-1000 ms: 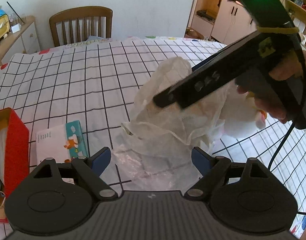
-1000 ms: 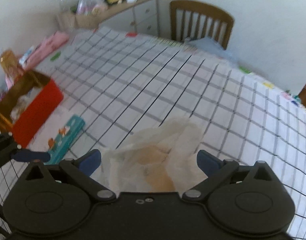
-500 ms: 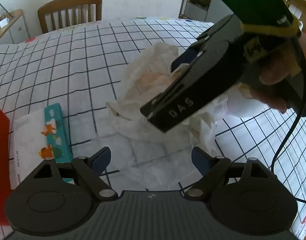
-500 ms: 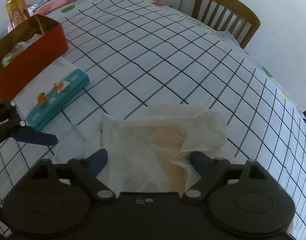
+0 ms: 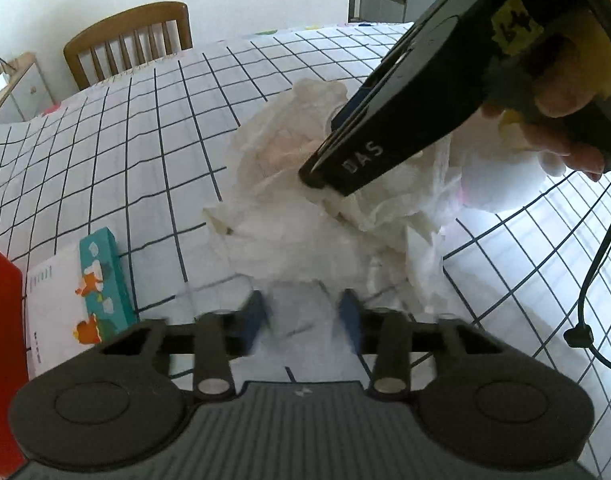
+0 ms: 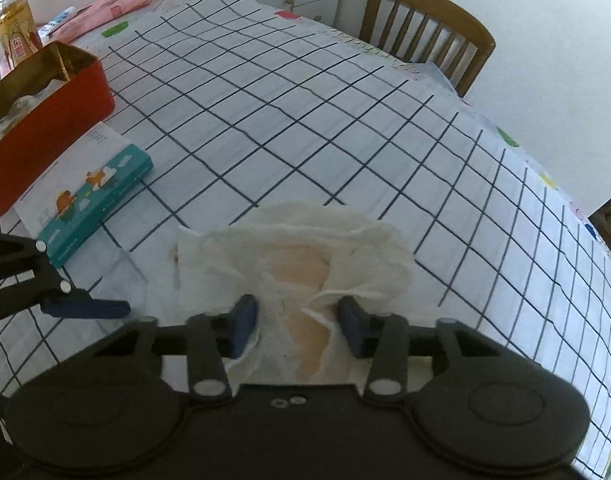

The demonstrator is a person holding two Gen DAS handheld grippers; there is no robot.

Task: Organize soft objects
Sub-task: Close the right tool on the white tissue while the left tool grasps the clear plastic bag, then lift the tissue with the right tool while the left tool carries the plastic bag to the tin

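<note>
Now both my grippers are down on the crumpled white cloth lying on the checked desk. My right gripper has just been closing, and its blue pads press the cloth's near fold between them. My left gripper has been closing too, with a thin edge of the same cloth between its pads, though blur keeps me from telling whether they bite yet. I judge I'm pinching two spots to lift and spread it. The red box sits far left.
</note>
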